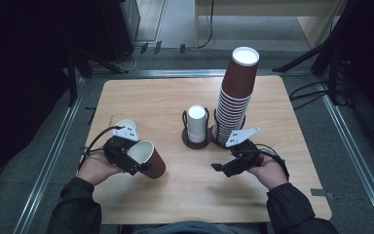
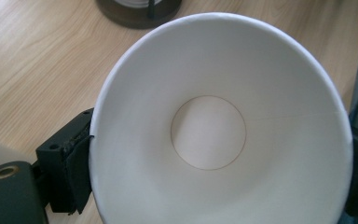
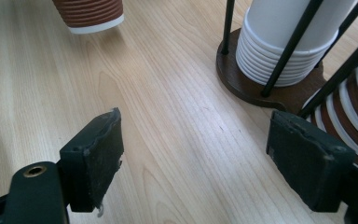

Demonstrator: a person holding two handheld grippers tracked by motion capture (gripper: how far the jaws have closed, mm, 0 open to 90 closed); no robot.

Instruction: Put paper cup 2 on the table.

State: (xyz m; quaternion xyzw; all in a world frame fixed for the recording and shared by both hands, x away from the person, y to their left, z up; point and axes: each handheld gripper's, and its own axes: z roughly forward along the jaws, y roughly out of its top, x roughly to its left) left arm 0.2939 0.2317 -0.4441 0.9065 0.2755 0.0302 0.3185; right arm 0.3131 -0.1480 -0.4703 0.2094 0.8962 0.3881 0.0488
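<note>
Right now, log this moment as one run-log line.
left tool: shut on brown paper cup, tilted above table | right tool: open, empty | tall brown cup stack and white cup stack in holders

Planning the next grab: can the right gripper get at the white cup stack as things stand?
Probably yes. The right gripper is open and holds nothing, with bare table between it and the white cup stack. The holder's black rods flank the cups, so the jaws may have to come in from above.

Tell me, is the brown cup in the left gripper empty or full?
Empty: the brown cup shows a bare white bottom, held tipped in the left gripper.
</note>
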